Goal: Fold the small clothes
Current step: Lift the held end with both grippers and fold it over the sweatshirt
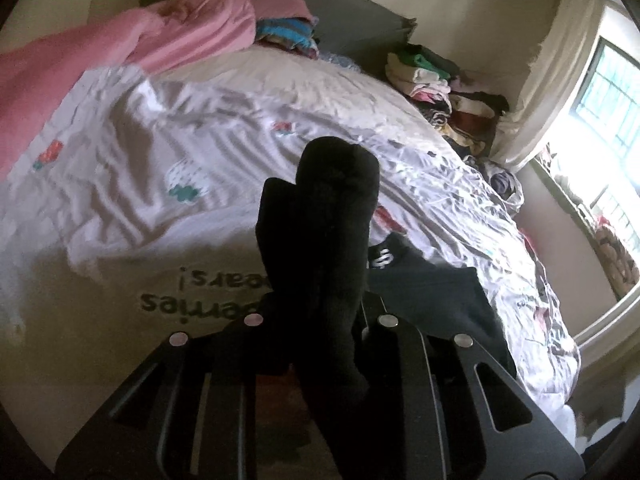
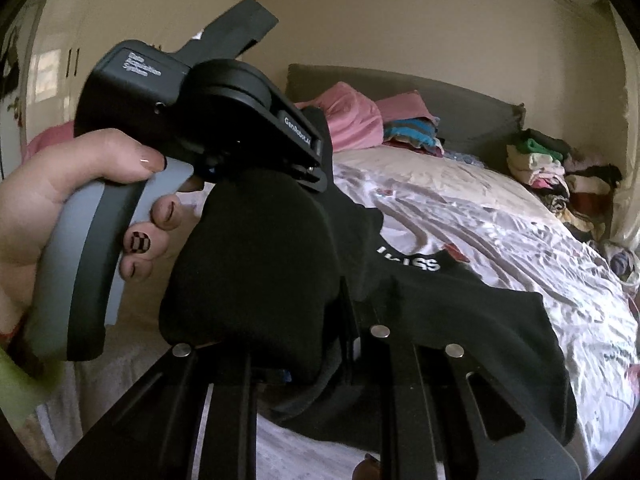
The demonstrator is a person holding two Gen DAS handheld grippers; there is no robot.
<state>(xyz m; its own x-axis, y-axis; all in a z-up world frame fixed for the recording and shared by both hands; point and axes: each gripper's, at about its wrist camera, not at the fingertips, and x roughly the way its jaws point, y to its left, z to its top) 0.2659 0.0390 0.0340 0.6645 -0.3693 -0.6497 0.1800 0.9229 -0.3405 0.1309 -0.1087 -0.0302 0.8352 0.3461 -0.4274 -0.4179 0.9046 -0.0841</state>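
A small black garment (image 1: 332,208) stands up between the fingers of my left gripper (image 1: 320,292), which is shut on it; the cloth hides the fingertips. In the right wrist view the same black cloth (image 2: 256,264) bulges between both tools. My left gripper (image 2: 310,174), held by a hand (image 2: 40,220), clamps its upper edge. My right gripper (image 2: 312,344) is shut on its lower edge. A black piece with white lettering (image 2: 440,300) spreads to the right over the bed; I cannot tell whether it is the same garment.
The bed has a white patterned sheet (image 1: 200,128). A pink blanket (image 1: 120,52) lies at its head, and stacked folded clothes (image 1: 440,80) sit by the far right corner. A bright window (image 1: 600,100) is on the right and wardrobe doors (image 2: 100,40) on the left.
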